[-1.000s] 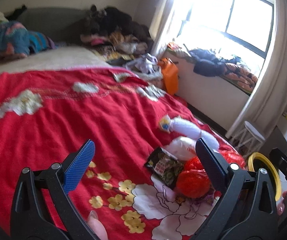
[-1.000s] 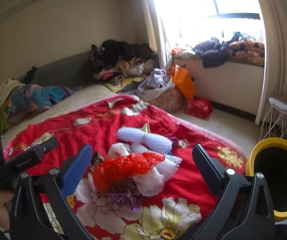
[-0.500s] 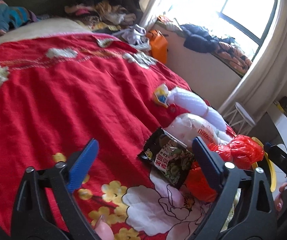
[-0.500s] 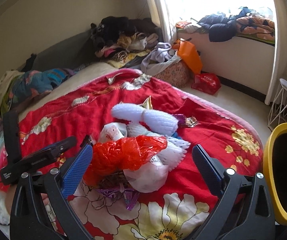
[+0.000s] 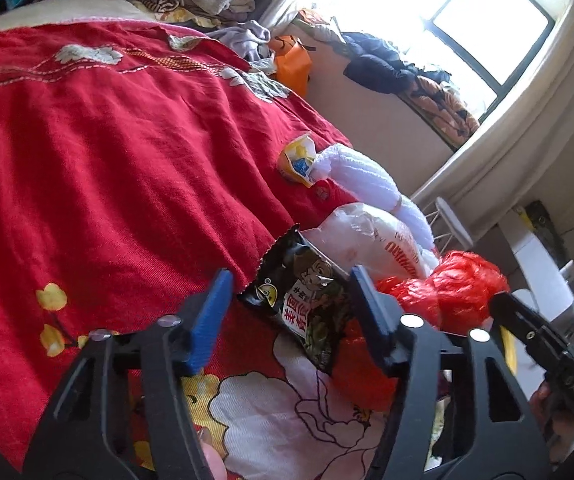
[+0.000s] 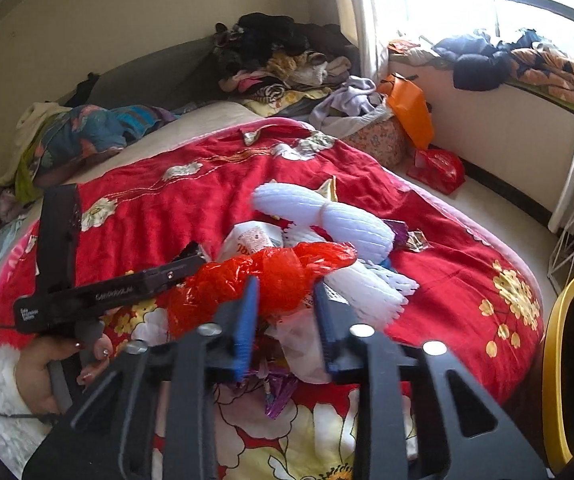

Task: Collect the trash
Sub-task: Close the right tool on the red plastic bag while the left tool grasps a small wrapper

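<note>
Dropped closer to the heap on the red bedspread (image 5: 107, 140) than a second ago. Closing now with the left gripper (image 5: 291, 274) around the black snack packet (image 5: 307, 300), at twelve o'clock between pads not yet pinching. Closing too with the right gripper (image 6: 285, 283), nearly together, pinching the red plastic bag (image 6: 287, 264) at twelve o'clock. Probably two pickups begun; yellow-rimmed bin (image 6: 555, 320) waiting at four o'clock.

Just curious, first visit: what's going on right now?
Left gripper closing around black snack wrapper. Right gripper closing on red plastic bag. Nothing blocking.
</note>
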A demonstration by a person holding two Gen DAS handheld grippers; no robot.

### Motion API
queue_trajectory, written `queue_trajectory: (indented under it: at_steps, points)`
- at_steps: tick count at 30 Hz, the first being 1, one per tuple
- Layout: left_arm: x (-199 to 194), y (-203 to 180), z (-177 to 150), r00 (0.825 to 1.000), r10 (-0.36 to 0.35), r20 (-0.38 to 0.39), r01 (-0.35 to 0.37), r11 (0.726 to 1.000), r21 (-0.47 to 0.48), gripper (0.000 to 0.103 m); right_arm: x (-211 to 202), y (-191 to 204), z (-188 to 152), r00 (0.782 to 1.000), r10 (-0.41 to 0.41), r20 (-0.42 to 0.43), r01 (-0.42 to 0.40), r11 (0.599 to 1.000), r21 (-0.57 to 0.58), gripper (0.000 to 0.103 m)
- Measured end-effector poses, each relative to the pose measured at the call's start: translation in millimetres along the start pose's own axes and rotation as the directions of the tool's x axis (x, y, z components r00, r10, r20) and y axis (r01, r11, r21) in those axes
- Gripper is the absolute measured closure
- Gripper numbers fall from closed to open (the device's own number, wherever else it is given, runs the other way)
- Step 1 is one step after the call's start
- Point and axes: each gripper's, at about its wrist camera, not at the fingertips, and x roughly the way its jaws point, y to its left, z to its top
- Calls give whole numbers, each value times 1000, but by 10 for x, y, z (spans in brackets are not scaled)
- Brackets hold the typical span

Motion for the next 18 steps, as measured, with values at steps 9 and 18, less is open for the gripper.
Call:
queue_trajectory:
  at_steps: [9, 18]
  points:
    - [-158, -86, 29, 998, -38, 40, 38, 999, 9, 92, -148, 45, 34, 998, 11, 67, -10, 1000, -13, 96]
    - [-581, -319, 158, 987, -58, 151, 53, 998, 40, 96, -502, -69, 145, 985, 31, 169, -38, 999, 39, 98]
